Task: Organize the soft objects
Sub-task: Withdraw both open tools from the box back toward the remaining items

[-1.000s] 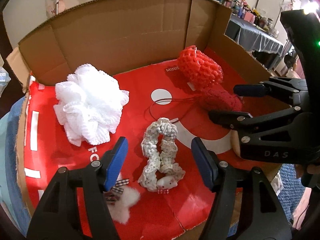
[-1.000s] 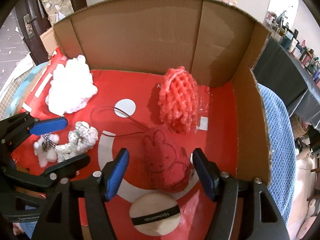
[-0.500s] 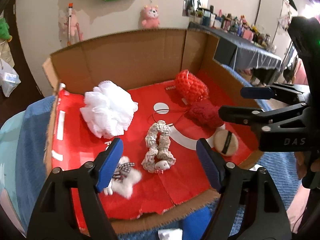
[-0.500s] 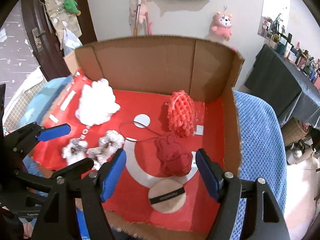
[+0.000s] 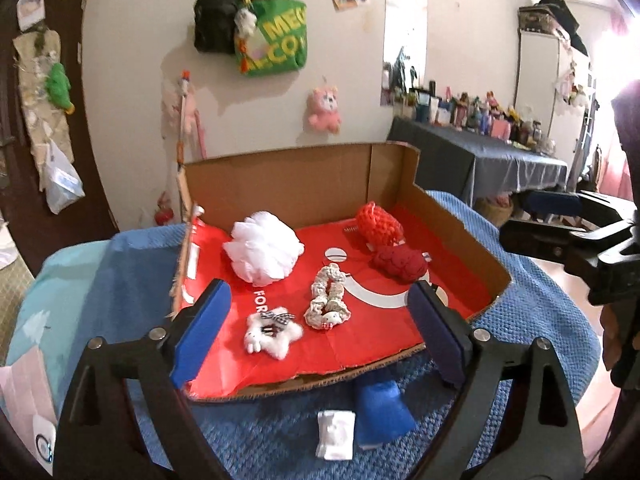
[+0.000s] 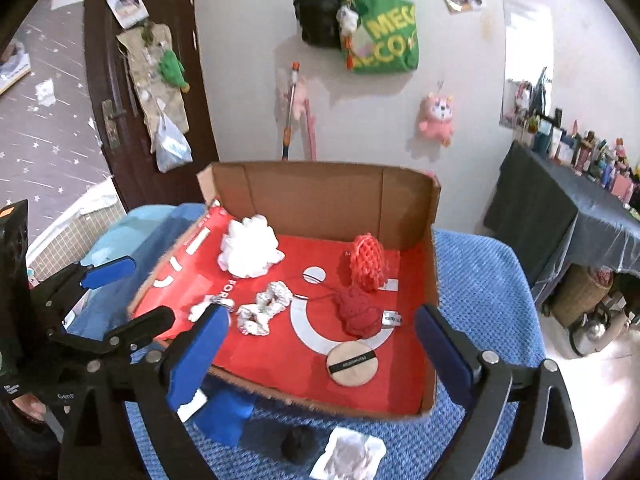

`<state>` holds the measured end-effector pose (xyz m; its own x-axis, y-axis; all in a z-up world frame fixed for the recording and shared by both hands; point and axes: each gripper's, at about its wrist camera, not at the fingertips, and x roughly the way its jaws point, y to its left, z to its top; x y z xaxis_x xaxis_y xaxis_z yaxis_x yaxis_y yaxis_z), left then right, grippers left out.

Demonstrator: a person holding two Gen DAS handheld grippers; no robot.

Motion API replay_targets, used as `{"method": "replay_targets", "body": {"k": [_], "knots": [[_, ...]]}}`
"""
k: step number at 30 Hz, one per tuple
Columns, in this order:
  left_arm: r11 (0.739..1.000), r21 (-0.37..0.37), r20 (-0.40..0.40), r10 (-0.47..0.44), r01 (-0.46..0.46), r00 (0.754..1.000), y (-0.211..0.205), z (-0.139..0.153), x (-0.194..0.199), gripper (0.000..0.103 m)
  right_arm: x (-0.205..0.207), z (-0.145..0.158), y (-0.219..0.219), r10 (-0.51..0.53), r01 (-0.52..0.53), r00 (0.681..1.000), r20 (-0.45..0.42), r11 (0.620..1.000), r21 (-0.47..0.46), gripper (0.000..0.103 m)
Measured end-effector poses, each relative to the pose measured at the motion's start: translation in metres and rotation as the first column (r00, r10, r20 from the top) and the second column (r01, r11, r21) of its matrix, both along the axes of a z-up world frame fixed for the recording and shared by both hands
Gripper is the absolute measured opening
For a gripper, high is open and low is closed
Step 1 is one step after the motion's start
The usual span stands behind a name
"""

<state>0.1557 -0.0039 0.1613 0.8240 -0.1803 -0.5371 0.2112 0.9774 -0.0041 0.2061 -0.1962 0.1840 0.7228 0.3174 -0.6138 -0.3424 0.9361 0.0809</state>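
Both tools hang over the near edge of a cardboard box point(image 6: 332, 196) whose red floor carries the soft things. The left hand-held gripper point(image 5: 320, 332) has just been opening and its blue pads stand wide apart with nothing between them; the right hand-held gripper point(image 6: 320, 350) has likewise just been opening and is empty. On the box floor, a white mesh puff point(image 5: 262, 250) lies toward the back left, a red net sponge point(image 6: 366, 262) stands near the back right wall, and a dark red knitted pouch point(image 6: 358, 312) lies just in front of it. A cream crocheted scrunchie point(image 5: 328, 300) lies mid-floor, with a white fluffy star clip point(image 5: 272, 330) just beside it on the left. A round beige powder puff point(image 6: 352, 364) rests at the front right. The box sits on a blue knitted cover point(image 6: 480, 280); before it lie a folded blue cloth point(image 5: 380, 412) and a small white packet point(image 5: 335, 434).
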Motion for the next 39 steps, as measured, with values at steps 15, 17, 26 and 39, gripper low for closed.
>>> {"method": "replay_targets", "body": {"k": [15, 17, 26, 39], "knots": [[0.997, -0.031, 0.121, 0.072, -0.069, 0.990, 0.009, -0.016, -0.080, 0.095, -0.095, -0.022, -0.006, -0.087, 0.080, 0.987, 0.135, 0.995, 0.057, 0.103], [0.997, -0.029, 0.124, 0.076, -0.073, 0.989, 0.008, -0.021, -0.086, 0.095, -0.102, -0.029, -0.006, -0.089, 0.081, 0.987, 0.136, 0.995, 0.060, 0.103], [0.996, -0.037, 0.083, 0.090, -0.087, 0.992, 0.007, -0.054, -0.099, 0.097, -0.130, -0.066, -0.007, -0.136, 0.129, 0.979, 0.155, 0.990, 0.052, 0.103], [0.994, -0.004, 0.029, 0.109, -0.109, 0.994, 0.004, -0.092, -0.105, 0.097, -0.143, -0.108, -0.009, -0.163, 0.158, 0.979, 0.119, 0.986, 0.052, 0.103]]}}
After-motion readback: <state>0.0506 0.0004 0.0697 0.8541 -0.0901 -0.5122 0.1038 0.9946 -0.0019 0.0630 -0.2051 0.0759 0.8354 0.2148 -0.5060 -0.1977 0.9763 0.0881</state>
